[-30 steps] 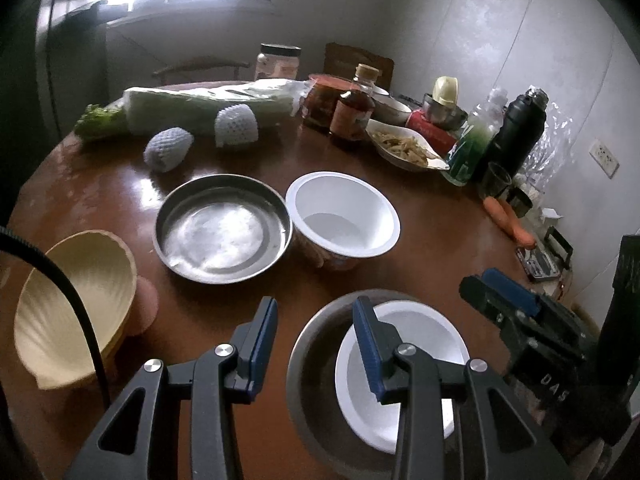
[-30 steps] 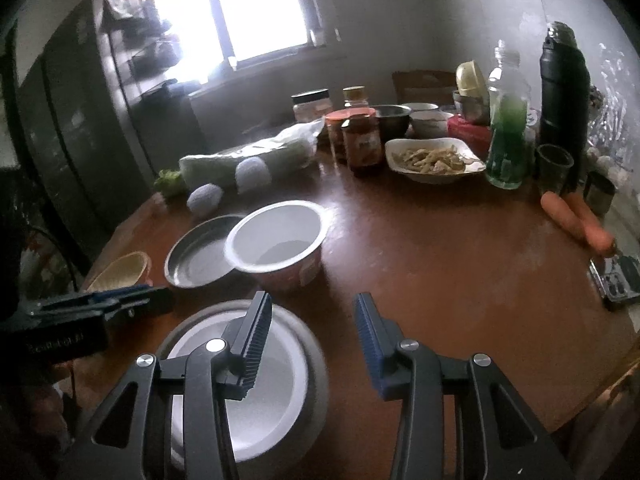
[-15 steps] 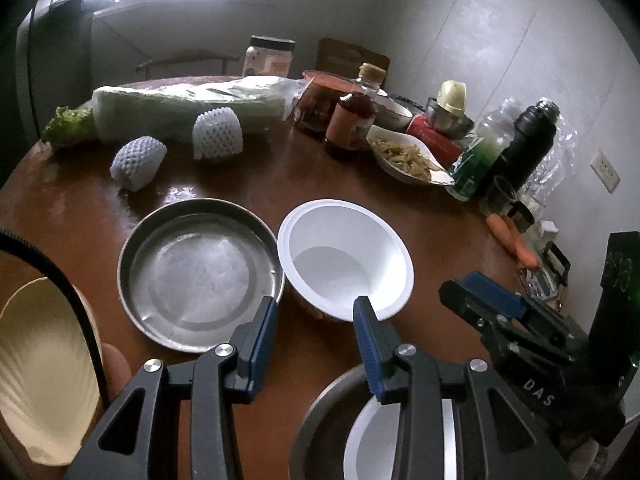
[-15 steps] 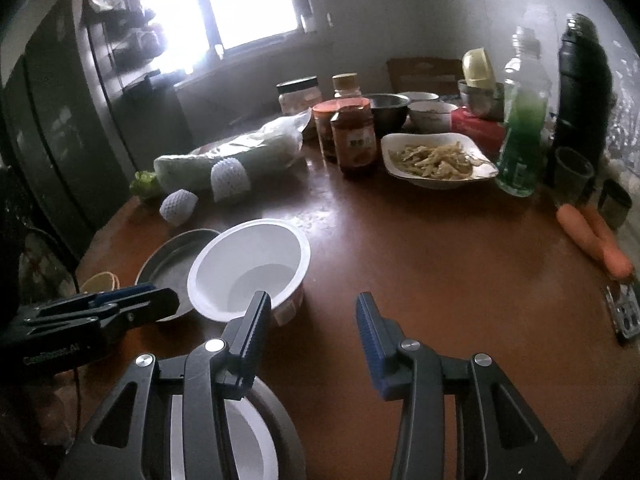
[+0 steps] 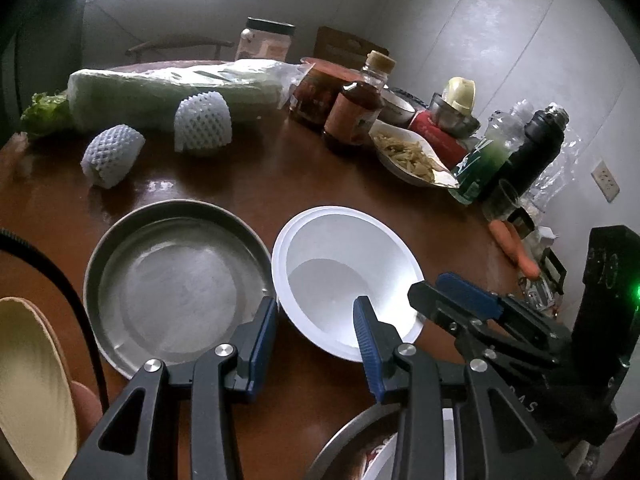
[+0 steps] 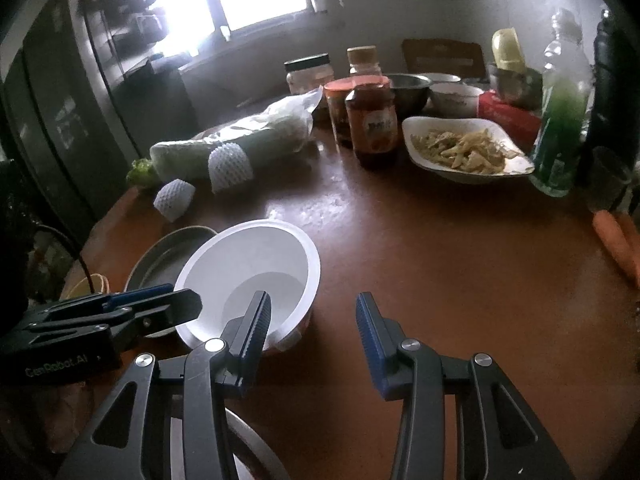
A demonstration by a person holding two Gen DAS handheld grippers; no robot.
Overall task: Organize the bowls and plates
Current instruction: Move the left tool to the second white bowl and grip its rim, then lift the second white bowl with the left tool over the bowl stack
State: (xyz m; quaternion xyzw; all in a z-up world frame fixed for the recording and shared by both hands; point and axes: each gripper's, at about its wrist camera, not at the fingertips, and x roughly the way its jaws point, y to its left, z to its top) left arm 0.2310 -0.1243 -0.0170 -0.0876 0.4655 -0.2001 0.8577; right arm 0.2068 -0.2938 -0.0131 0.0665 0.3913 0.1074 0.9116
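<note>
A white plastic bowl (image 5: 344, 276) stands on the brown round table, beside a round metal plate (image 5: 176, 280) to its left. My left gripper (image 5: 316, 324) is open, its jaws astride the bowl's near rim. My right gripper (image 6: 312, 320) is open at the bowl's (image 6: 248, 276) right side; it also shows in the left wrist view (image 5: 452, 296). A cream shell-shaped dish (image 5: 32, 384) lies at the far left. A second metal plate (image 5: 344, 444) with a white bowl in it is under my left gripper, mostly hidden.
At the back stand wrapped cabbage (image 5: 168, 92), two foam-netted fruits (image 5: 200, 120), sauce jars (image 5: 352, 112), a dish of food (image 5: 408, 156), a green bottle (image 5: 480, 160), a black flask (image 5: 536, 144) and carrots (image 5: 516, 248). Bare table (image 6: 460, 280) lies right of the bowl.
Both grippers moved forward, away from the stacked metal plate and bowl, up to the lone white bowl. Both stayed open.
</note>
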